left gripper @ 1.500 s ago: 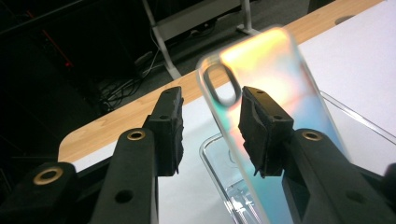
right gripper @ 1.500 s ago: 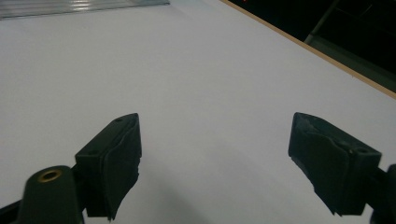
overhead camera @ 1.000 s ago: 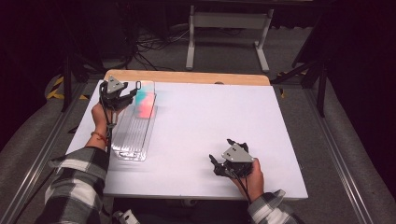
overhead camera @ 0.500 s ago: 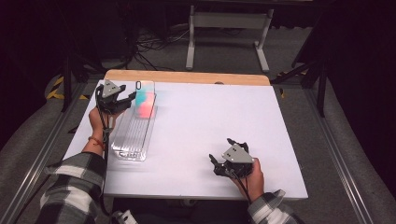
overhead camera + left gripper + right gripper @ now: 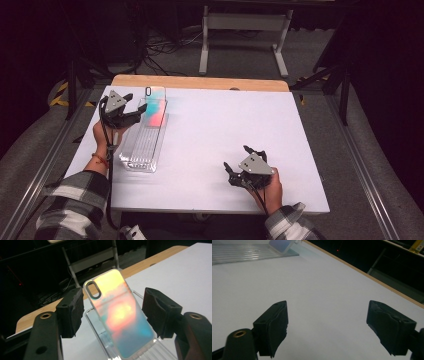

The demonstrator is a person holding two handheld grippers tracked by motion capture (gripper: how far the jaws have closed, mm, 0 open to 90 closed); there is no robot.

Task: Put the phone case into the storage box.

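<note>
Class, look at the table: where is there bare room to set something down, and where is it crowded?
Bare: the white table between the clear rack and the right gripper, plus the far right corner. Crowded: far left, where the left gripper flanks the phone case.

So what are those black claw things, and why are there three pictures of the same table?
Those claws are hand-held grippers: a person holds one in each hand and squeezes them to pinch things. One picture comes from a camera up high, looking down on the white table. The other two come from small cameras riding on each gripper, looking out between its two black jaws.

On the table lies a clear ribbed plastic rack. A shiny rainbow-coloured phone case leans in its far end. The left gripper sits around the case, but its jaws have just been opening and the pads don't touch it, so the case stands by itself. The right gripper is open, holds nothing, and sits low over bare table near the front edge.
</note>
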